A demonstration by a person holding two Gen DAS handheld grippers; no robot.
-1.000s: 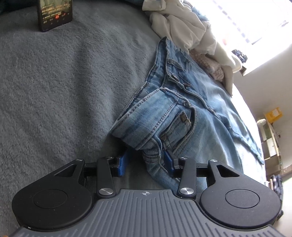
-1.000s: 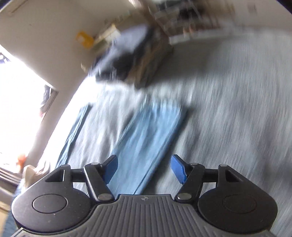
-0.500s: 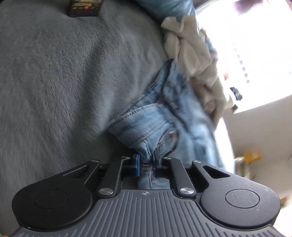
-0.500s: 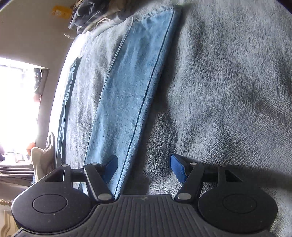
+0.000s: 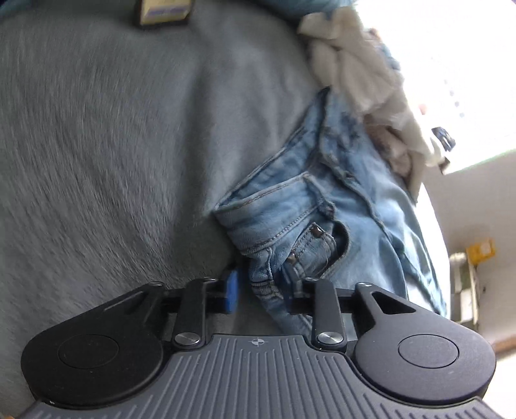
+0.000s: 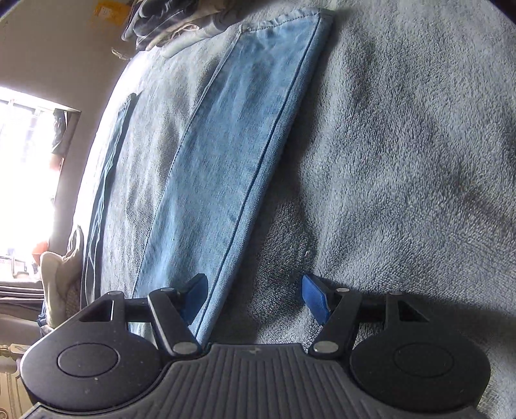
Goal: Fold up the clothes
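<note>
Left gripper point(image 5: 259, 291) is pinching the jeans point(image 5: 290, 222) waistband, though it's blurry. Right gripper point(image 6: 254, 298) is hanging spread wide over the leg point(image 6: 235, 161), lying flat on the grey blanket point(image 6: 403, 161).

No legible text. Phone point(image 5: 164, 13) screen at top edge blurred; yellow box point(image 6: 108, 13) upper left, markings unreadable.

Grey fleece blanket point(image 6: 403, 154), phone point(image 5: 164, 13) at its far edge, yellow box point(image 5: 480, 249) beyond
</note>
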